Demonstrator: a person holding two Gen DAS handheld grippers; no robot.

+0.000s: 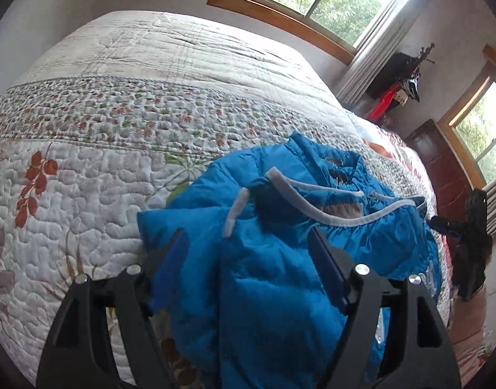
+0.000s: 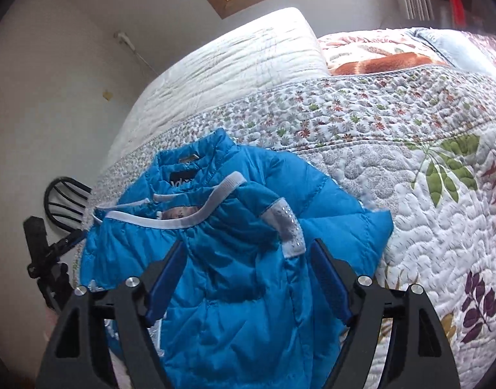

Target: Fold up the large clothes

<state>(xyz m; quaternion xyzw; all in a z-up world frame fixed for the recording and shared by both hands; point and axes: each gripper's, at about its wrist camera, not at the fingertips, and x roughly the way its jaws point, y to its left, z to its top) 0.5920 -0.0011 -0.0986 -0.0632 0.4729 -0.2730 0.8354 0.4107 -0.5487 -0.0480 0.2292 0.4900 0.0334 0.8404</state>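
We see a bright blue quilted puffer jacket (image 1: 264, 259) bunched on the floral quilted bed (image 1: 118, 123), its near hem cut off. Our left hand-held gripper (image 1: 248, 253) and right hand-held gripper (image 2: 248, 259) both gape wide above it, gripping nothing.

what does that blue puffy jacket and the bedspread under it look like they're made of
Blue puffy jacket: likely thin nylon or polyester shell, slight sheen, stitched padded channels. Floral quilted bedspread: looks like matte cotton, puckered by dense stitching; fibre uncertain.

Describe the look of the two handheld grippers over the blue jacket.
The left gripper and right gripper look alike: matte black angular frames with triangular cut-outs, round silver bolt heads at the pivots, and jaws lined with dark blue ribbed pads. No cables, markings or sleeves are visible.
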